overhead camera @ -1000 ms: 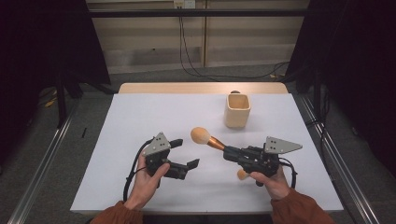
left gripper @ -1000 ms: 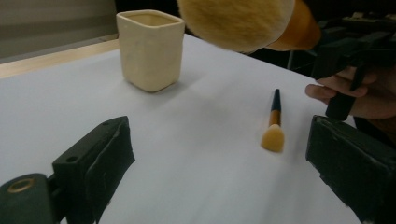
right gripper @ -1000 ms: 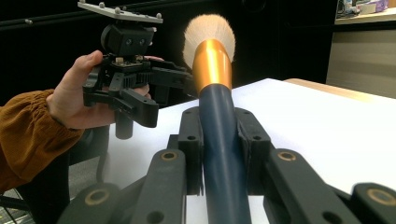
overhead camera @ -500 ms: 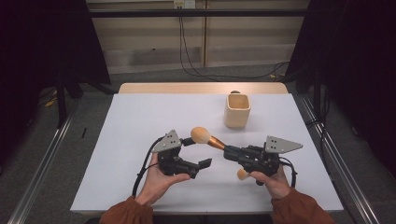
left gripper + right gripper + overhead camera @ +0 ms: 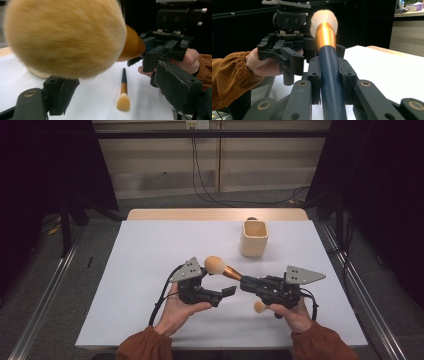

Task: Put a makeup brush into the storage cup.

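Right tool (image 5: 246, 283) clamped on dark handle of big brush (image 5: 216, 265), held level above table (image 5: 140, 265), bristle head toward left tool (image 5: 231, 291), probably for hand-over. Left tool has jaws apart, just been closing; fluffy head sits between jaws in left gripper view, pads not pressing. Small brush (image 5: 123, 93) lies flat on table, near right hand. Count: two brushes, one wooden cup (image 5: 254, 238), two tools.
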`<state>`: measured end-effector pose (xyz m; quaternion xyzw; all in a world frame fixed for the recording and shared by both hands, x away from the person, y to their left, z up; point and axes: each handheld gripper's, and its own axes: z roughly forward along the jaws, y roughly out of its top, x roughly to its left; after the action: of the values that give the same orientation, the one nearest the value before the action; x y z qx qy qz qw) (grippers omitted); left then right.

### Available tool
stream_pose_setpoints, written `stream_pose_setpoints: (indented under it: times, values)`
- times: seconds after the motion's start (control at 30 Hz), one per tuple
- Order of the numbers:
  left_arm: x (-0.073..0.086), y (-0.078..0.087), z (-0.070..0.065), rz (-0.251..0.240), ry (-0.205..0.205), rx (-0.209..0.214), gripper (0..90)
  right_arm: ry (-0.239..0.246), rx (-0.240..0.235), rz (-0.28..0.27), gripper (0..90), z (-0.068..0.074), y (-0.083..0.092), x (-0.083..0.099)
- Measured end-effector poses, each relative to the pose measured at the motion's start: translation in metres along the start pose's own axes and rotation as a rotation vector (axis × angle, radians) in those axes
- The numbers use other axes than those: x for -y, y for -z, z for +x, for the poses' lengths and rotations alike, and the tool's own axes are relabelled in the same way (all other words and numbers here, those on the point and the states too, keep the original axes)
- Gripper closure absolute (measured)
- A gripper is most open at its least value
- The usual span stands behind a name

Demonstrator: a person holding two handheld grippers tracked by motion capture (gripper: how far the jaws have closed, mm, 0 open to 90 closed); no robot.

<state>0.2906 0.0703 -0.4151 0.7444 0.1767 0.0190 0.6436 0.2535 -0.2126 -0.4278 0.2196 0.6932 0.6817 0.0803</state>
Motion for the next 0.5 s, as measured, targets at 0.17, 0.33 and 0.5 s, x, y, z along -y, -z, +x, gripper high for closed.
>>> stream_pose_setpoints:
  times: [0.17, 0.33, 0.5]
  values:
    - [-0.0010, 0.0024, 0.0044, -0.037, 0.028, 0.057, 27.0, -0.001, -0.015, -0.003, 75.2, -0.0001, -0.0005, 0.0001]
    - [-0.0023, 0.0020, 0.0068, -0.060, 0.027, 0.079, 32.5, 0.000, -0.031, 0.000, 75.2, 0.0004, -0.0015, 0.0006]
    - [-0.0036, 0.0024, 0.0082, -0.082, 0.029, 0.103, 40.2, -0.001, -0.041, -0.003, 75.2, -0.0006, -0.0016, 0.0008]
